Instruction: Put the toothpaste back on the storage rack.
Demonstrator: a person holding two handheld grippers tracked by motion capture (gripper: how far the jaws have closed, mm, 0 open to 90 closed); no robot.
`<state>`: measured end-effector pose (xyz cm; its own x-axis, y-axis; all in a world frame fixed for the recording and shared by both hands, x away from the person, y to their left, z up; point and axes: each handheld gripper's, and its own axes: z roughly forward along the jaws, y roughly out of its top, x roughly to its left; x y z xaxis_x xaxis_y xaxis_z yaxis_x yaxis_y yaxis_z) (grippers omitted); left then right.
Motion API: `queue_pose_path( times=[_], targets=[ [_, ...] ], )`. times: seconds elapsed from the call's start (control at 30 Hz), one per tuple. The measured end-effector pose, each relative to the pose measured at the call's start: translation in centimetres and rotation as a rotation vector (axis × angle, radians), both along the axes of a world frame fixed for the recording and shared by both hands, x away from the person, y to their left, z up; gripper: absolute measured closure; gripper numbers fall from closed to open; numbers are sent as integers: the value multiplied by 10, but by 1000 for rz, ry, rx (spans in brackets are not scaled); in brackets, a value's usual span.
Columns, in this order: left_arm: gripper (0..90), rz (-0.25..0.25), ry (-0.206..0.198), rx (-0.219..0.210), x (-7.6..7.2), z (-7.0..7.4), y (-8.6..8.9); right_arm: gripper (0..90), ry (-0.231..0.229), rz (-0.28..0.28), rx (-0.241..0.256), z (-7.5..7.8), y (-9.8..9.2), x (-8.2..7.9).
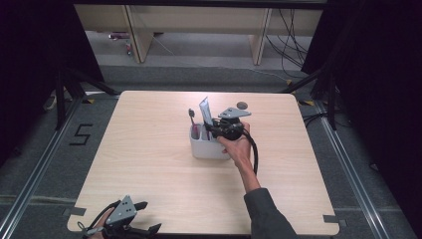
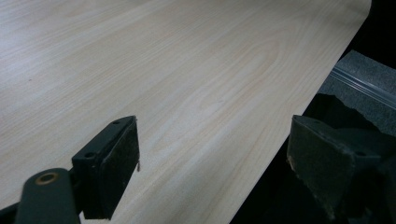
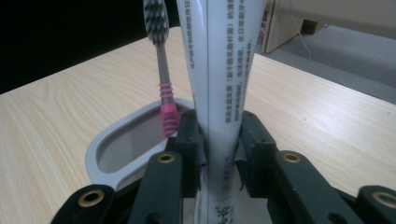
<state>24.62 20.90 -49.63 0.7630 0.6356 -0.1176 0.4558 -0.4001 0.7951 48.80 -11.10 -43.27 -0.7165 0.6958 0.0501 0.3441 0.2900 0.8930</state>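
A white toothpaste tube [image 3: 219, 70] stands upright in a grey oval holder cup [image 3: 116, 140], with my right gripper [image 3: 219, 144] shut on its lower part. In the high view the tube [image 1: 205, 110] rises from the cup [image 1: 206, 147] near the table's middle, with the right gripper [image 1: 213, 128] beside it. A toothbrush [image 3: 161, 60] with a pink grip stands in the same cup, bristles up, seen also in the high view [image 1: 191, 115]. My left gripper [image 1: 144, 218] rests at the table's front left edge, open, and holds nothing [image 2: 212, 163].
The light wooden table [image 1: 149, 164] has bare surface all around the cup. A small dark round disc [image 1: 242, 105] lies near the far edge. Black cable [image 1: 255, 154] trails along the person's right forearm. Cabinets and cables stand on the floor beyond.
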Motion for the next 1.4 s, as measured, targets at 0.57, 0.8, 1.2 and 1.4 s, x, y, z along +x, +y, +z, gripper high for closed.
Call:
queue_pose_path(
  times=[0.57,0.8,1.2,1.4],
  targets=[
    [165,-6,-4,-8,0,0,0,586,-9,-17,82,12,-9,-6],
    [165,2,-9,-14,0,0,0,572,-23,0,91,18,-15,-11],
    [165,9,-13,-14,0,0,0,547,-28,5,88,28,-22,-20],
    [165,7,-13,-14,0,0,0,540,-24,-10,94,32,-27,-25]
  ],
)
